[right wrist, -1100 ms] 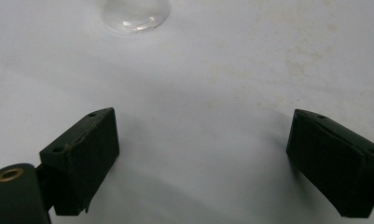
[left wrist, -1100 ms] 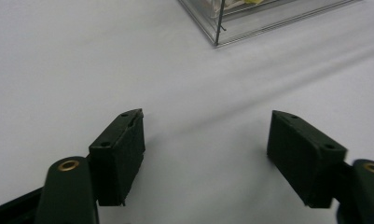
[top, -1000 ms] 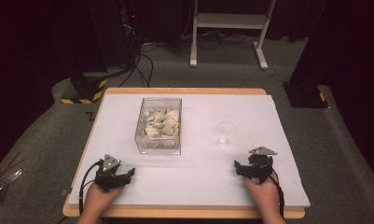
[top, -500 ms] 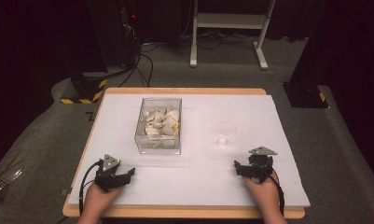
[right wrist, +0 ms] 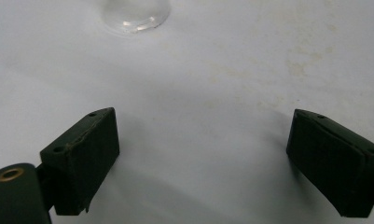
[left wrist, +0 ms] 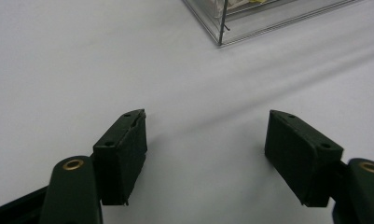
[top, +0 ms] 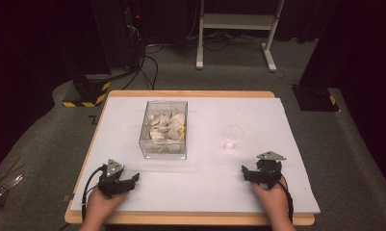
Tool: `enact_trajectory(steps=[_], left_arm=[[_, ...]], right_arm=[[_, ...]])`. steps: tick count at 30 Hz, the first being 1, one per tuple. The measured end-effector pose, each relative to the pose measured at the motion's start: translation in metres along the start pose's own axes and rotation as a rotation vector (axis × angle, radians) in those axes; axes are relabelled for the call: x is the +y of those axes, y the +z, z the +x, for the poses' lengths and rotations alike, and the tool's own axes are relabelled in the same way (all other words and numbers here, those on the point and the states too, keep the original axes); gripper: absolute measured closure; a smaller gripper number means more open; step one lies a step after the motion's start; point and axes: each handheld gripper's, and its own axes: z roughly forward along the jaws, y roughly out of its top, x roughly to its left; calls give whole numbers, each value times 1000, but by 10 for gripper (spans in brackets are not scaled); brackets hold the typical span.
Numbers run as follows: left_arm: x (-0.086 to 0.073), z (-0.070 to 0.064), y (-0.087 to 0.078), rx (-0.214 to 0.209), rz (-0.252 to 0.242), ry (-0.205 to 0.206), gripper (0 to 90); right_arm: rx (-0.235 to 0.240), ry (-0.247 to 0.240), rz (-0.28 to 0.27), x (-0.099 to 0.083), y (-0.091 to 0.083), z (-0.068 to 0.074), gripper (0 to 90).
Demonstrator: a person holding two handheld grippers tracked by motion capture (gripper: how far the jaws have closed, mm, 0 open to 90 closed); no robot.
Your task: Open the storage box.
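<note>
Both our grippers rest low on the white table (top: 205,187), jaws spread wide and empty.

Beyond the left gripper (top: 128,179) stands the clear box (top: 163,129), its pale contents indistinct; beyond the right gripper (top: 250,174), a faint stemmed glass (top: 233,138).

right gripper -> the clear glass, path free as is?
Probably yes. The right gripper rests open on the white table, and the clear glass stands just ahead of it with bare surface between; the clear box sits off to its left.
</note>
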Motion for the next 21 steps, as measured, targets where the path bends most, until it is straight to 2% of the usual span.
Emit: enact_trajectory(steps=[5,10,14,21], left_arm=[[0,0,-1,6,1,-14,302],[0,4,-5,-17,-14,-44,346],[1,3,-11,-9,-40,-21,384],[4,-4,-15,-2,-77,-3,386]], right_arm=[[4,5,2,0,0,0,90],[3,5,2,0,0,0,90],[3,0,2,0,0,0,90],[1,0,0,0,0,0,92]])
